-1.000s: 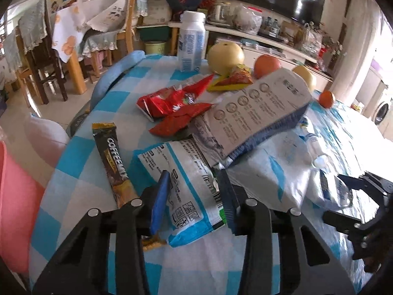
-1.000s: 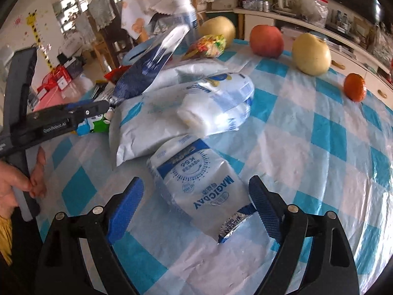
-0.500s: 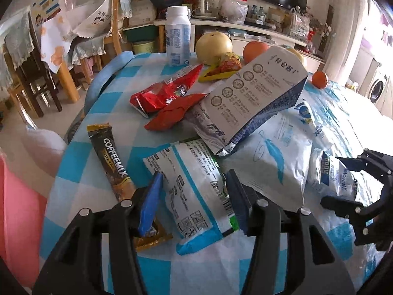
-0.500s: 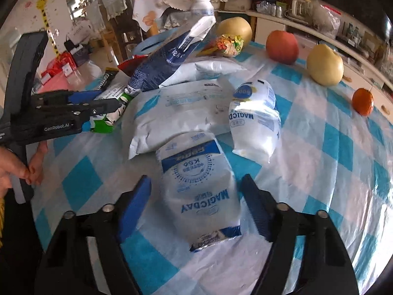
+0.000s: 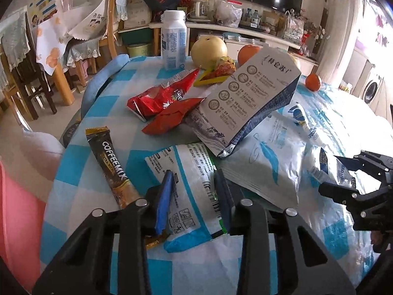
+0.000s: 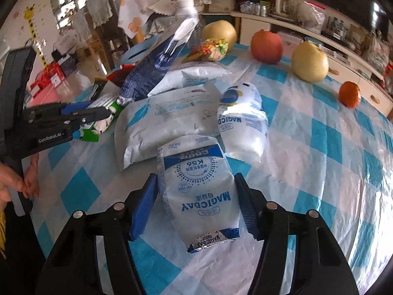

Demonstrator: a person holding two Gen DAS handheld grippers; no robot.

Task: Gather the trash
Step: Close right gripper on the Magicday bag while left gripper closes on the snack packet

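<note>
Empty wrappers litter a blue-checked table (image 5: pixel 103 103). My left gripper (image 5: pixel 194 191) is open, its fingers on either side of a white and blue printed wrapper (image 5: pixel 189 186) with a barcode. My right gripper (image 6: pixel 196 196) is open, its fingers close on either side of a white and blue MAGICDAY pouch (image 6: pixel 199 191) that lies flat. The right gripper also shows in the left wrist view (image 5: pixel 353 186); the left gripper shows in the right wrist view (image 6: pixel 81 115).
A COFFEEMIX sachet (image 5: pixel 110 167), red wrappers (image 5: pixel 162 98), a tall grey-blue bag (image 5: pixel 248 108), a large white pouch (image 6: pixel 169 120) and a second MAGICDAY pouch (image 6: pixel 243 123) lie around. A white bottle (image 5: pixel 173 41) and fruit (image 6: pixel 310 61) stand at the far edge. Chairs (image 5: pixel 32 73) stand beyond.
Both grippers have narrowed around their wrappers and moved in. The right gripper now straddles the MAGICDAY pouch more closely. The second pouch settled to the right.
</note>
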